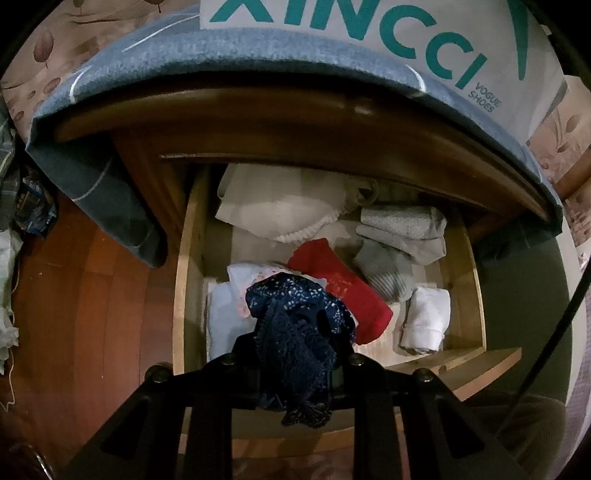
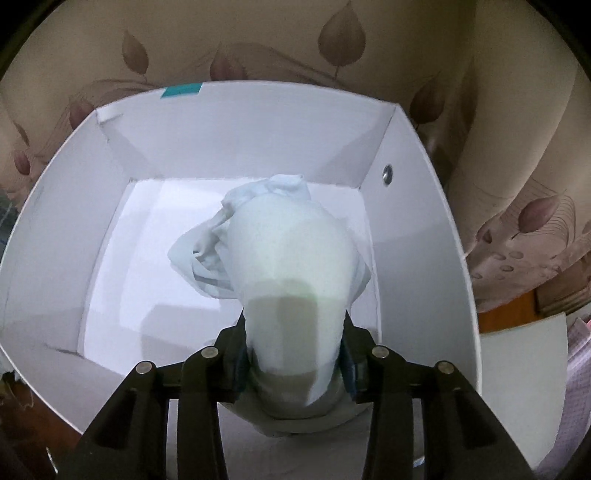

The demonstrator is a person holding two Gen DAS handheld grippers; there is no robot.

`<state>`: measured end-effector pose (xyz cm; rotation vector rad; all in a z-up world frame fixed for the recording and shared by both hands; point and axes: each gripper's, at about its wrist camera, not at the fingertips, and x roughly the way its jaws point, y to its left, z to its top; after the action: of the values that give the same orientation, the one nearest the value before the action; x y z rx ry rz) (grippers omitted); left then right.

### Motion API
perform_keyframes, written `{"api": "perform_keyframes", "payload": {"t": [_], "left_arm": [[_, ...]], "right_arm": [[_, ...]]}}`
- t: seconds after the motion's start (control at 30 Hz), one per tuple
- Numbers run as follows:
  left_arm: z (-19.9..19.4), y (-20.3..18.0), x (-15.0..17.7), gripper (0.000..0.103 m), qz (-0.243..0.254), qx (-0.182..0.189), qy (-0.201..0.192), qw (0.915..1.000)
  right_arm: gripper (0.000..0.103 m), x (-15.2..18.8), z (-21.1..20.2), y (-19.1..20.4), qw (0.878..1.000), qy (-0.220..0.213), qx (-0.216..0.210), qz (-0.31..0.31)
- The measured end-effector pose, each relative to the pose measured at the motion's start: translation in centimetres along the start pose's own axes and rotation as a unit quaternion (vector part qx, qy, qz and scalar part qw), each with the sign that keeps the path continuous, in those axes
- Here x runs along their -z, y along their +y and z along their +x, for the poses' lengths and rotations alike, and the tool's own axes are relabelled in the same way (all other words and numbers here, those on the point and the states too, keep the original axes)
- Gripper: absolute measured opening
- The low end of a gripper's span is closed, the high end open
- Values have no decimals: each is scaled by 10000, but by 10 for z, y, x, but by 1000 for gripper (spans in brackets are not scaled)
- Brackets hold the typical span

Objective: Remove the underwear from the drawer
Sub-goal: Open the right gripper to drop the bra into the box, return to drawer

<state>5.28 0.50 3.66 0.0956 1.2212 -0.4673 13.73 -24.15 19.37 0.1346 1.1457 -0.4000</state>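
In the left wrist view my left gripper (image 1: 295, 343) is shut on a navy lace underwear (image 1: 295, 314) with white specks, held bunched just above the open wooden drawer (image 1: 183, 295). Its loose end hangs down toward the camera. In the right wrist view my right gripper (image 2: 293, 332) points down into a white cardboard box (image 2: 236, 133). A pale mint-white underwear (image 2: 288, 251) fills the gap between its jaws, and the far end lies crumpled on the box floor.
The drawer holds a red garment (image 1: 347, 291), grey folded pieces (image 1: 399, 240), a small white roll (image 1: 424, 321), pale blue cloth (image 1: 221, 317) and a white garment (image 1: 273, 206) at the back. A blue cloth (image 1: 184, 62) and a shoe box (image 1: 369, 29) sit on the cabinet top. Wooden floor (image 1: 85, 295) lies left.
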Motion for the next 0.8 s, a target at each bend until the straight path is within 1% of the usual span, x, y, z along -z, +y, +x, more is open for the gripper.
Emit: {"api": "perform_keyframes", "payload": {"t": [0.07, 0.1, 0.17, 0.23, 0.27, 0.3, 0.4, 0.47, 0.53, 0.6, 0.67, 0.73, 0.8], "left_arm": [[-1, 0, -1, 23, -9, -10, -21, 10000], [-1, 1, -1, 23, -19, -3, -21, 10000], [-1, 1, -1, 23, -15, -21, -27, 10000], [-2, 1, -1, 23, 0, -49, -47, 10000], [-2, 1, -1, 23, -3, -52, -57, 10000], [-2, 1, -1, 23, -2, -49, -63, 10000], [-2, 1, -1, 23, 2, -74, -69, 9999], [-1, 1, -1, 23, -3, -89, -63, 9999], [-1, 1, -1, 23, -2, -85, -59, 9999], [0, 1, -1, 23, -7, -112, -60, 9999], [0, 1, -2, 23, -4, -119, -63, 9999], [0, 1, -1, 23, -12, -126, -65, 9999], [0, 0, -1, 23, -20, -127, -65, 9999]], "right_arm": [[45, 0, -1, -3, 10000, -43, 0, 53], [47, 0, -2, -3, 10000, -61, 30, 20], [56, 0, -2, -4, 9999, -85, 90, -3], [58, -1, -3, -4, 9999, -103, 4, 17], [61, -2, -5, -4, 9999, -154, -29, 14], [64, -2, -8, -2, 9997, -227, -51, -15], [68, -4, -20, 4, 9986, -485, 62, -183], [77, -5, -34, 7, 9969, -731, 47, -301], [78, -4, -51, 7, 9941, -1013, -39, -396], [79, -1, -68, 4, 9918, -1202, -161, -398], [82, 7, -85, 1, 9897, -1354, -267, -386], [84, 18, -98, -2, 9881, -1430, -402, -403], [84, 33, -108, -5, 9876, -1404, -532, -458]]}}
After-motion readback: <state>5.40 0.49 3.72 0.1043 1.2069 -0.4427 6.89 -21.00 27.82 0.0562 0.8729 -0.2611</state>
